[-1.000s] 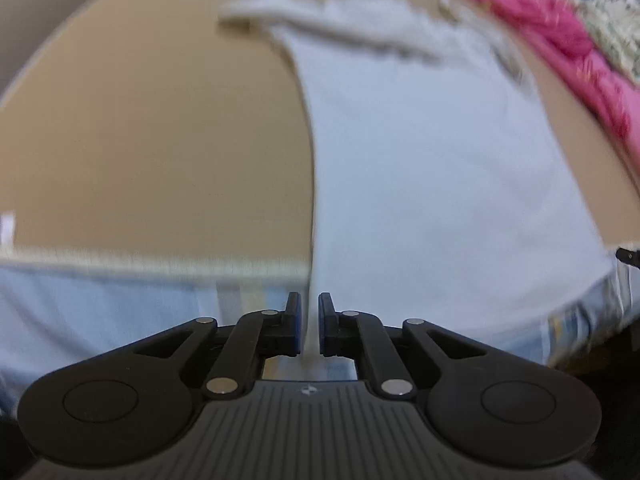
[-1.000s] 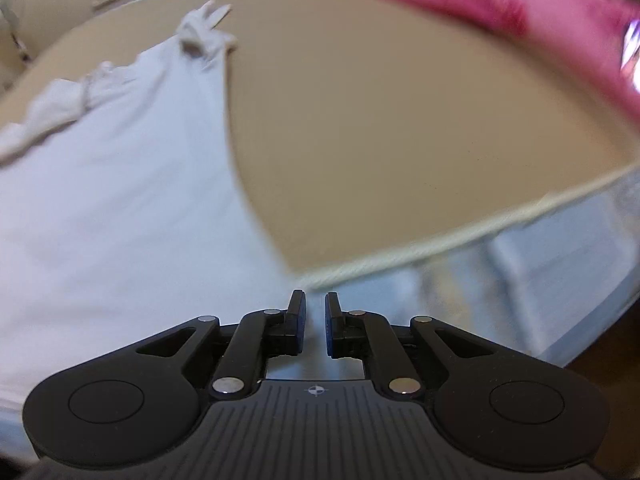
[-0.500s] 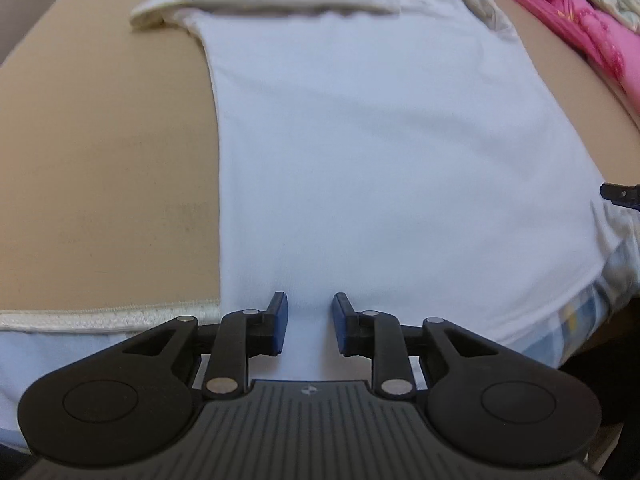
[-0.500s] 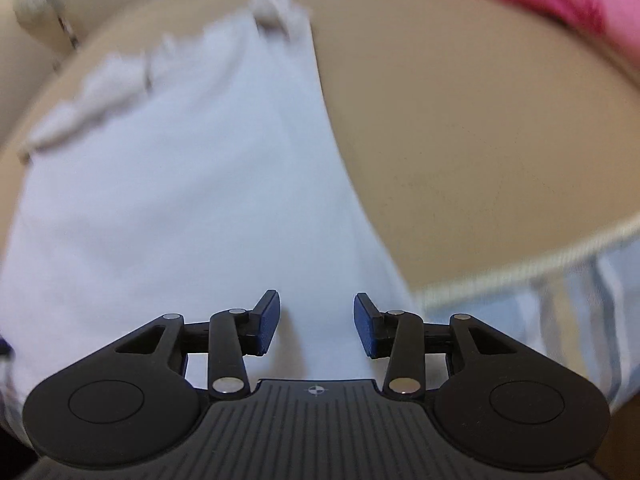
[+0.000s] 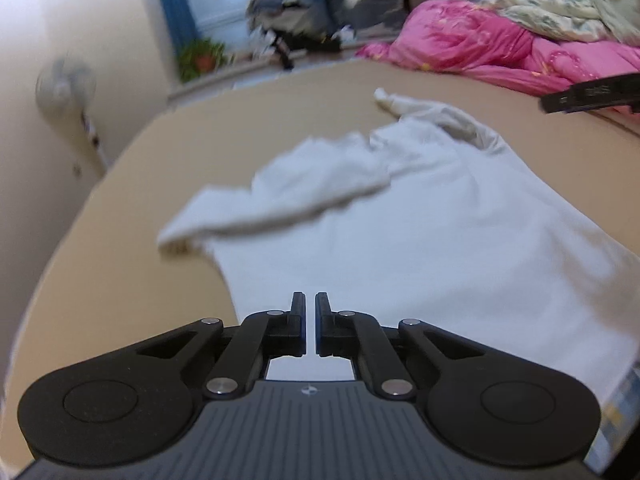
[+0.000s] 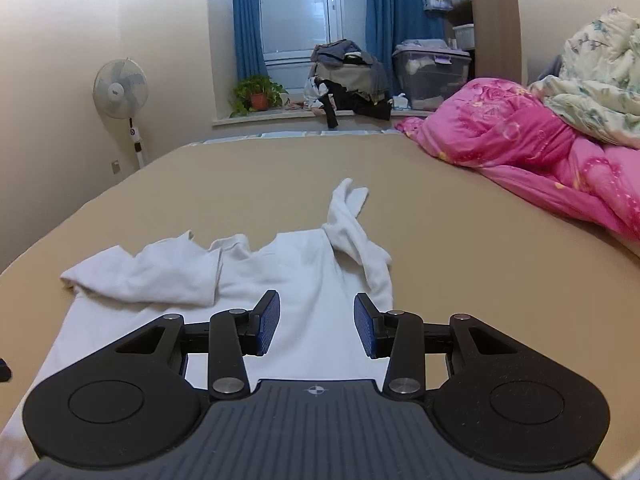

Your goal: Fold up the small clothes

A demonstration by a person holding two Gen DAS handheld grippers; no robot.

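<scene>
We find the white shirt (image 6: 304, 280) flat on the bed (image 6: 460, 248), its long axis running away from us, collar and sleeves at the far end. The left gripper (image 5: 308, 312), just closing, is all but shut and empty; the right gripper (image 6: 316, 324) stands half open and empty over the near hem.
</scene>
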